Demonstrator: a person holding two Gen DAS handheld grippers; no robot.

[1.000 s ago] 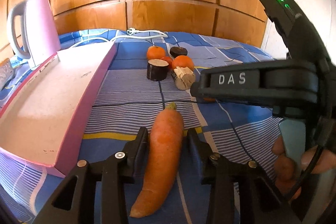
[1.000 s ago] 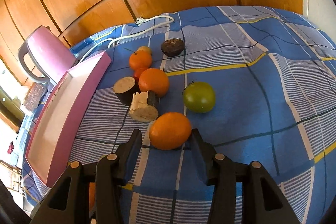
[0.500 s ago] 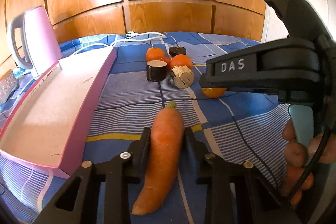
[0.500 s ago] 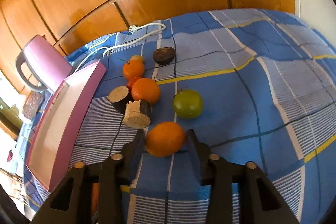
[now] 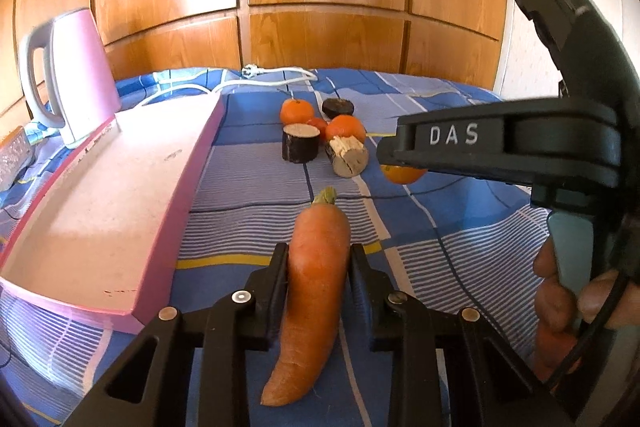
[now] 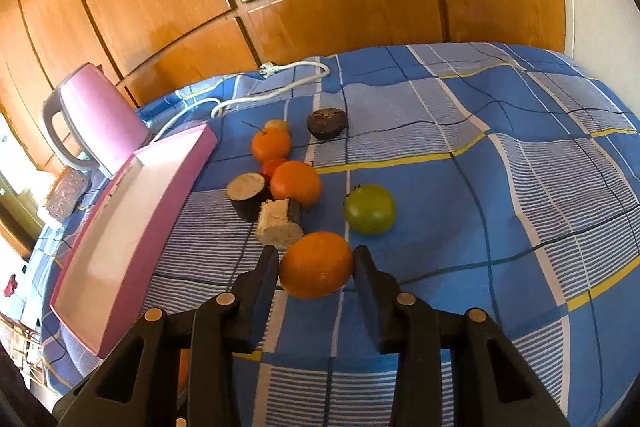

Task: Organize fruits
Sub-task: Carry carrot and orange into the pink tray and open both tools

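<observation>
Well ahead and left of both tools: blue checked bedcover (image 6: 500,187) underneath, then long pink tray (image 5: 120,187) lying on it, with pink kettle (image 5: 80,75) at the tray's far end and white cord (image 6: 280,83) beyond. Straight ahead of left gripper (image 5: 319,259): cluster of small oranges and cut root pieces (image 5: 316,135) (some only partly seen). Just ahead and right of right gripper (image 6: 316,259): green tomato (image 6: 370,209). Left gripper clamped narrow on carrot (image 5: 316,291), pads pressing both flanks, leafy end pointing away, tip toward the camera. Right gripper closed on orange (image 6: 316,265), pads touching both sides, jaws just drawn in around it.
</observation>
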